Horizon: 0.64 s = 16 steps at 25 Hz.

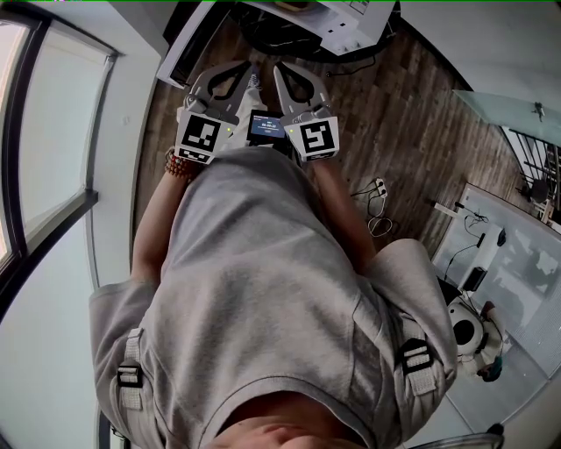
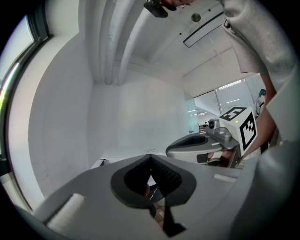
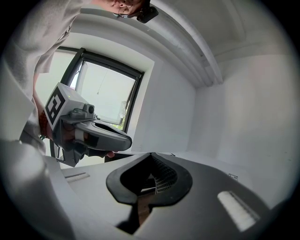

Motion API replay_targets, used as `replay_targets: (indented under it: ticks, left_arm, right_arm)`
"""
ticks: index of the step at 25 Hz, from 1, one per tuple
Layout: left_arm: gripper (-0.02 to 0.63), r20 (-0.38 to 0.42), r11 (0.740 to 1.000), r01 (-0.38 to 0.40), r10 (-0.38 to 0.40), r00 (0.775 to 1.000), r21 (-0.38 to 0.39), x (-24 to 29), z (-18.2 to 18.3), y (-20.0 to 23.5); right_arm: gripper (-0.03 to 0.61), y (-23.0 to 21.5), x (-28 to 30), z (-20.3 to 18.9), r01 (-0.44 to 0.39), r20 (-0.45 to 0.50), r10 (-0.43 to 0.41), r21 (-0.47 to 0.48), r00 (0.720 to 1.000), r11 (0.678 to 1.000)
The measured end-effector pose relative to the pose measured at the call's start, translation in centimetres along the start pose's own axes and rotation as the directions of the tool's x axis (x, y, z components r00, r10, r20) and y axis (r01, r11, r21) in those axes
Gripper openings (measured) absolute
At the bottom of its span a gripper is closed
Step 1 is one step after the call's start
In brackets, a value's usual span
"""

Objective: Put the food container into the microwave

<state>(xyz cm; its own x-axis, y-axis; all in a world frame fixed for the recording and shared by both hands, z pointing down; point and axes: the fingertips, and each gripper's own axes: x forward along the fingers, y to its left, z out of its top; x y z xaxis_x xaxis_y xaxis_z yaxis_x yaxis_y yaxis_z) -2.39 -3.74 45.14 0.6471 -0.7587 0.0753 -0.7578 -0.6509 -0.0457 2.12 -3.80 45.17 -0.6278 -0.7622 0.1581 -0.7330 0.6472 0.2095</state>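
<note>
Neither a food container nor a microwave shows in any view. I hold both grippers close in front of my chest, pointing away over the wooden floor. The left gripper [image 1: 243, 70] is shut with its jaws meeting at the tips and nothing between them; its own view shows the same closed tips [image 2: 150, 157]. The right gripper [image 1: 283, 72] is beside it, also shut and empty [image 3: 150, 156]. Each gripper view catches the other gripper: the right gripper [image 2: 206, 146] and the left gripper [image 3: 91, 133]. A small lit screen [image 1: 266, 126] sits between the two marker cubes.
A white desk [image 1: 346, 26] with dark cables stands ahead at the top. A power strip with cables [image 1: 377, 191] lies on the wooden floor [image 1: 394, 105]. A large window [image 1: 44, 131] is on the left, glass partitions [image 1: 517, 254] on the right.
</note>
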Motion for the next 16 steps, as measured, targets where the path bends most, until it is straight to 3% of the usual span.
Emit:
replay_targets:
  ticks: [16]
  left_arm:
    - [-0.002, -0.020, 1.000, 0.001, -0.001, 1.000, 0.009, -0.3, -0.7, -0.5]
  right_arm:
    - [0.012, -0.2, -0.2, -1.1, -0.004, -0.016, 0.005, 0.021, 1.000, 1.000]
